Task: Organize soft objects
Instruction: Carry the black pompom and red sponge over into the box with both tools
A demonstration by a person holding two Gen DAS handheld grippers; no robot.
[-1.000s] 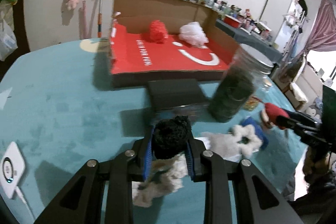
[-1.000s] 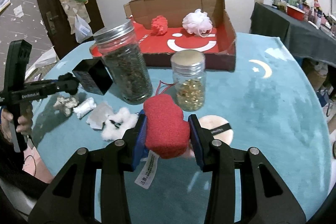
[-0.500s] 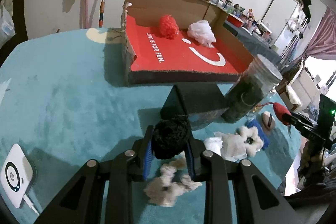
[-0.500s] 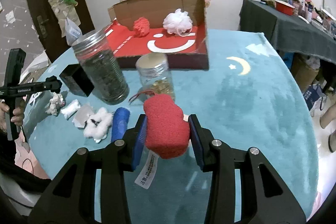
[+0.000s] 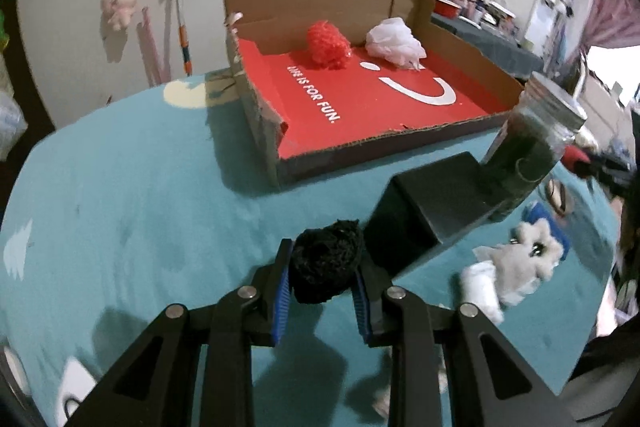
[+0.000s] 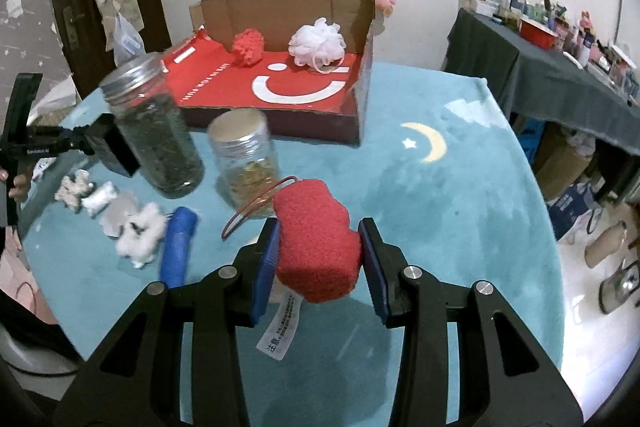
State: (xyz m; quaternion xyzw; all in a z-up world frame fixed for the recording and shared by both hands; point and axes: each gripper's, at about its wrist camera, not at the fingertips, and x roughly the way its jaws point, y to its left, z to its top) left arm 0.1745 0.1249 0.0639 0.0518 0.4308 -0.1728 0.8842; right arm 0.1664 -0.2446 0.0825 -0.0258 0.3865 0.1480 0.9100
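Observation:
My left gripper (image 5: 322,281) is shut on a black fuzzy ball (image 5: 326,261) and holds it above the teal tablecloth, in front of the cardboard box (image 5: 256,115). The box has a red floor and holds a red pom (image 5: 328,43) and a white mesh puff (image 5: 396,43). My right gripper (image 6: 320,259) is shut on a red plush sponge (image 6: 316,243) with a white tag, held above the cloth. The box (image 6: 360,99) stands beyond it. White fluffy toys (image 6: 140,231) and a blue roll (image 6: 178,243) lie on the cloth at the left.
A tall jar of dark leaves (image 6: 154,131) and a short jar of gold bits (image 6: 246,155) stand before the box. A black block (image 5: 432,203) stands just right of my left gripper. A dark table with clutter (image 6: 560,75) is at the right.
My left gripper lifted the black ball off the white toys and moved toward the box. My right gripper rose and drew back with the red sponge, so the blue roll shows.

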